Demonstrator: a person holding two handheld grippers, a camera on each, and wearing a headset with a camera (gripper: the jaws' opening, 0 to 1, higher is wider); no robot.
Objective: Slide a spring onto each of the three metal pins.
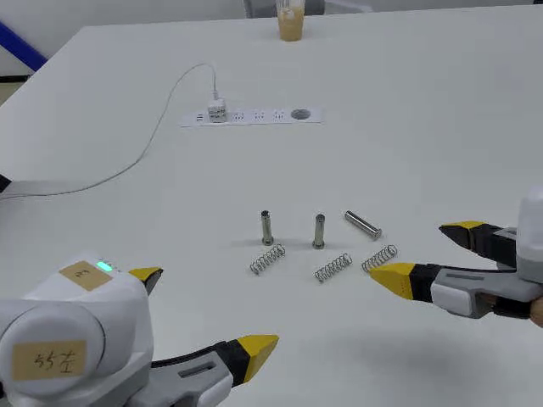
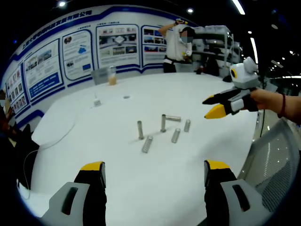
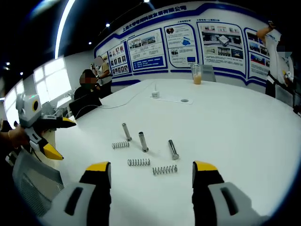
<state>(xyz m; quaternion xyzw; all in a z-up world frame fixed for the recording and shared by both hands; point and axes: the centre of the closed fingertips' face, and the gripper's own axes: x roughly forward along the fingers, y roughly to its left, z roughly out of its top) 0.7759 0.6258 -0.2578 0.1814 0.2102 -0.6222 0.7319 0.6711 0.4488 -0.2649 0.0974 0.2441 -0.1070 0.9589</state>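
left hand-held gripper (image 1: pixel 202 309): jaws wide apart, holding nothing, over the worktop (image 1: pixel 424 127)
right hand-held gripper (image 1: pixel 427 251): jaws wide apart, holding nothing
first upright pin (image 1: pixel 266 228): stands ahead of both hand-held grippers, between them, nearer the left one
second upright pin (image 1: pixel 319 231): stands just beside the first, toward the right hand-held gripper
lying pin (image 1: pixel 362 224): flat on worktop, ahead of right hand-held gripper, bare
first spring (image 1: pixel 267 259): lies loose at foot of first upright pin
second spring (image 1: pixel 333 267): lies loose by second upright pin
third spring (image 1: pixel 379 258): lies nearest the right hand-held gripper's jaw tip
power strip (image 1: pixel 251 116): well beyond the pins
cup (image 1: pixel 291 20): far edge of worktop
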